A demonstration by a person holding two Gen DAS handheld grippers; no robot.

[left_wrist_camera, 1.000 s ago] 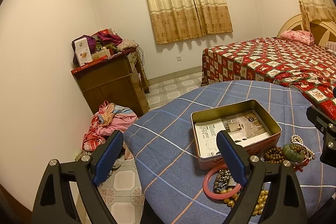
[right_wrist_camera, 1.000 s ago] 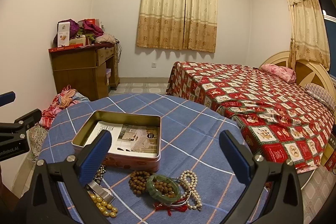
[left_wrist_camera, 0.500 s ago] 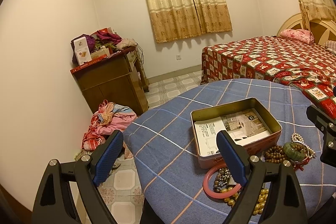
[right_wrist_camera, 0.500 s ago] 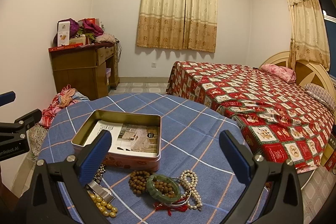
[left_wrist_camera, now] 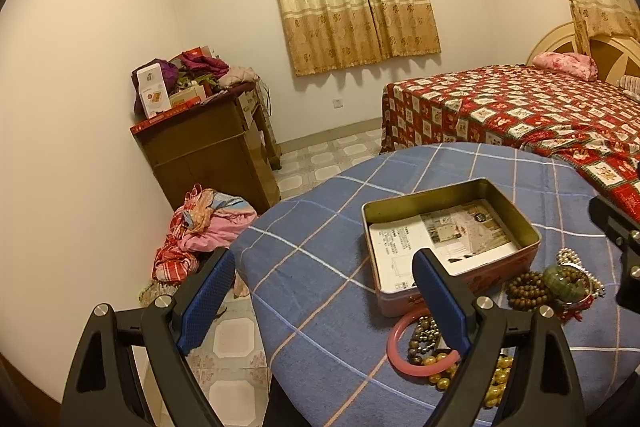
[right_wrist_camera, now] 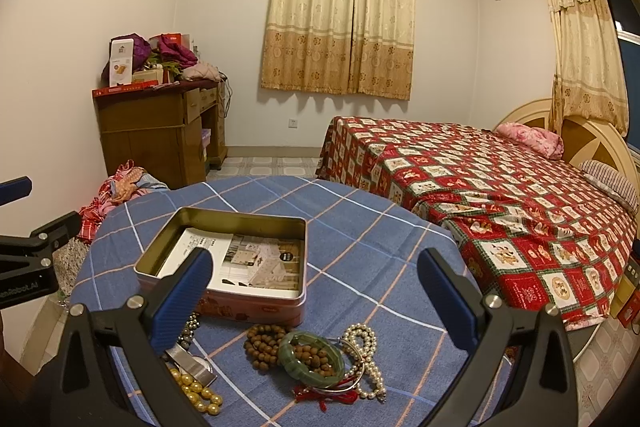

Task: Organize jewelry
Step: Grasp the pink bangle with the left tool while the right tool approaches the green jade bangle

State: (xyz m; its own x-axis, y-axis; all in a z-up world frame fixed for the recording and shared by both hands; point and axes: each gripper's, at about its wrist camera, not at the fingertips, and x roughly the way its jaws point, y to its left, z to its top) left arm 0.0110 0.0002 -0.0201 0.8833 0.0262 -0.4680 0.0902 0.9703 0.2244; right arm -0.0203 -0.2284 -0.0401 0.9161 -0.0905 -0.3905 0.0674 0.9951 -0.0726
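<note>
left gripper [left_wrist_camera: 324, 291] and right gripper [right_wrist_camera: 316, 287] both spread wide, empty, above table [right_wrist_camera: 360, 227], open tin [right_wrist_camera: 224, 259] at 11 o'clock of green bangle [right_wrist_camera: 312, 359], pink bangle [left_wrist_camera: 416, 347] at tin's 6 o'clock

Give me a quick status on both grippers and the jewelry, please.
Left gripper and right gripper open, empty. Tin holds only paper; jewelry heaped in front. Nothing blocking.

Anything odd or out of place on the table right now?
Jewelry lies in a loose heap in front of the tin, none inside: green bangle overlapping wooden beads and pearls. Only a leaflet lines the tin.
</note>
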